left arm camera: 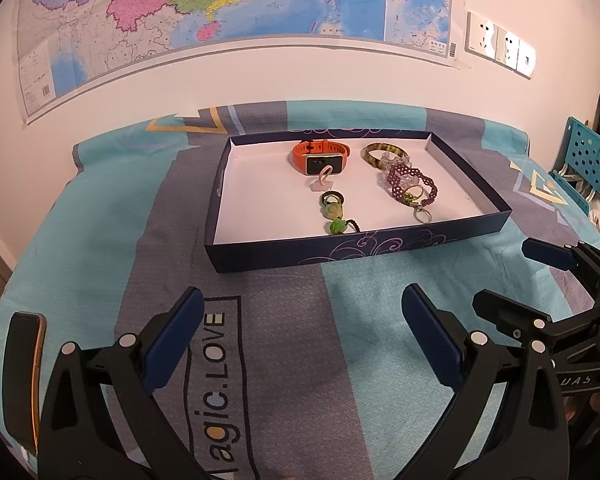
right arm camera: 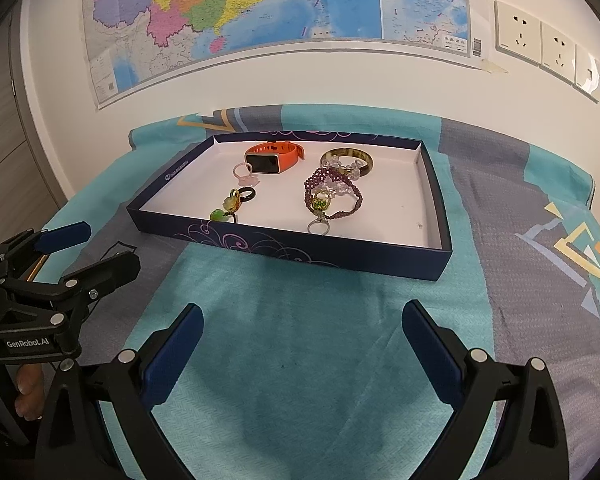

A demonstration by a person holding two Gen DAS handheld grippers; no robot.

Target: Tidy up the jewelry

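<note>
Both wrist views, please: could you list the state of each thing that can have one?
Left gripper: open, empty.
Right gripper: open, empty.
Box: lidless, flat on the cloth.
Watch: in the box, screen dark, strap looped.
Bangle: in the box, lying flat.
Purple bracelet: in the box, overlapping clear beads.
Pink ring: in the box, propped against the watch.

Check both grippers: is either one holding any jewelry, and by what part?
Nothing is held. The left gripper and right gripper are both open and empty above the cloth; the jewelry lies in the box.

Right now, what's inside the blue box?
The box holds an orange watch, bangle, purple bracelet, rings and green charms. Anything under the bracelet is hidden.
</note>
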